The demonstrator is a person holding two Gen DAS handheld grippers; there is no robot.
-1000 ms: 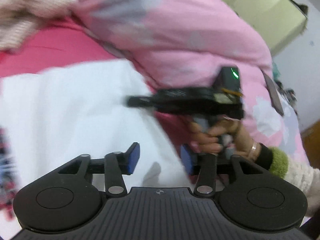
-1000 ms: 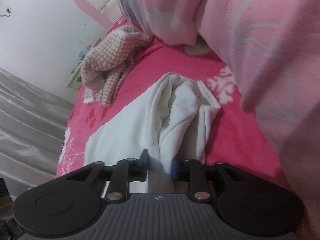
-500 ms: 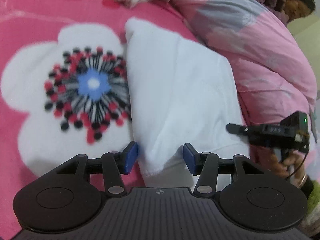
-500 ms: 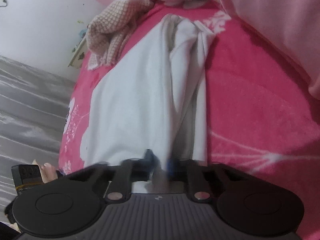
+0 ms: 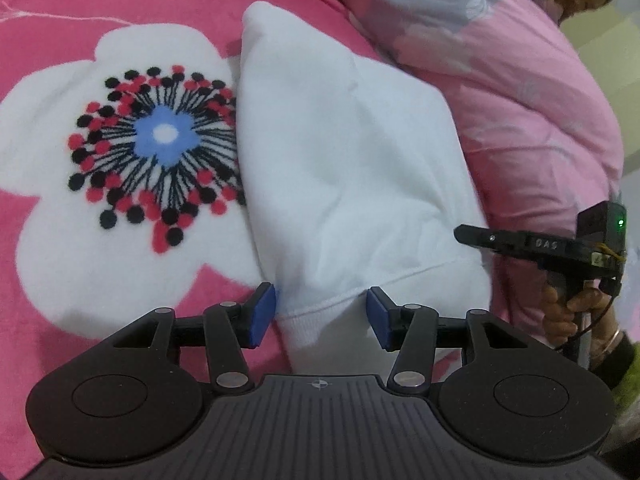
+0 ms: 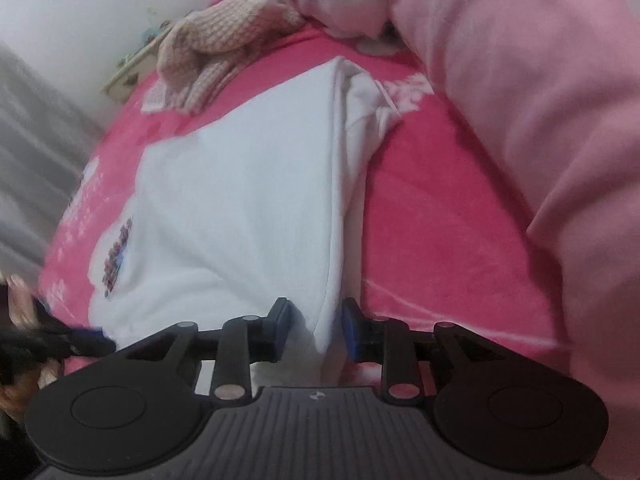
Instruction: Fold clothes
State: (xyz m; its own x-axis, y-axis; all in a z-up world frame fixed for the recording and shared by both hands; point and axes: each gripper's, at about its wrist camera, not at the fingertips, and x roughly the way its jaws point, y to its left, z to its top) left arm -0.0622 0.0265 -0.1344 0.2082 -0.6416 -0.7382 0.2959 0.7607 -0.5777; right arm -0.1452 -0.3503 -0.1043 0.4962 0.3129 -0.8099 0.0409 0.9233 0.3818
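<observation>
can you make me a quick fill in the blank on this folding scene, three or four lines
1. The garment lying between the fingers of the left gripper is coloured ____.
2. The white garment lies on a pink blanket printed with a large ____.
3. The jaws of the right gripper stand ____ around the garment's folded edge.
4. Beyond the garment's far end lies a beige ____ garment.

Missing words: white; flower; open; knitted
</observation>
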